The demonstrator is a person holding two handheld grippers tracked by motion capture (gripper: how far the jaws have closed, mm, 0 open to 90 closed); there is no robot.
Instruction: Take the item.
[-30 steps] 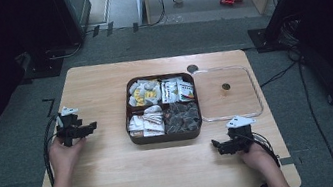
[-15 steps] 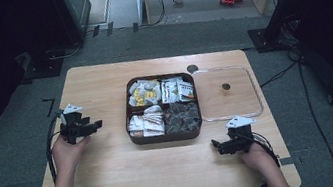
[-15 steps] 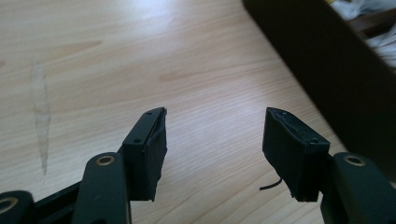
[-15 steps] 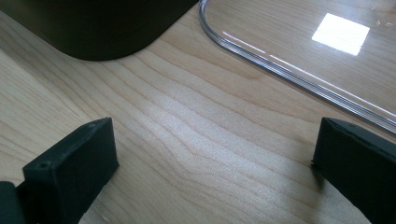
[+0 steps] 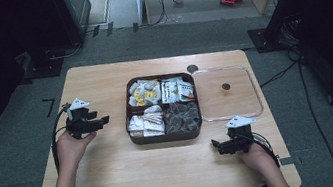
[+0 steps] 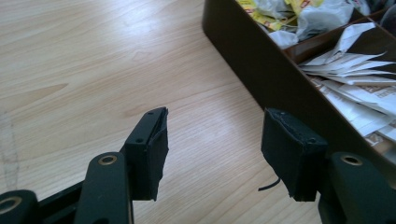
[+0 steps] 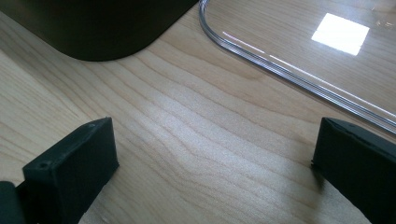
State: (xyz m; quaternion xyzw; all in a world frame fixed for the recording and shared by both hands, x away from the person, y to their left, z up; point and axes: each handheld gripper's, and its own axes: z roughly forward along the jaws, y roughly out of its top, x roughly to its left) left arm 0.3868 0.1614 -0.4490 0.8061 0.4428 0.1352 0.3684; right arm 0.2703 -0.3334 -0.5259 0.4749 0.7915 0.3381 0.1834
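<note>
One light wooden rectangular table [image 5: 118,182] carries one dark brown square tray [image 5: 132,129] split into four compartments; one clear plastic square lid [image 5: 253,110]; and two black handheld two-jaw grippers, left [image 5: 103,119] and right [image 5: 215,145].

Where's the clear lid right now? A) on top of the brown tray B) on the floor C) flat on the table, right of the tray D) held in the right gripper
C: the clear lid lies flat on the table, just right of the brown four-compartment tray, whose packets are uncovered.
</note>
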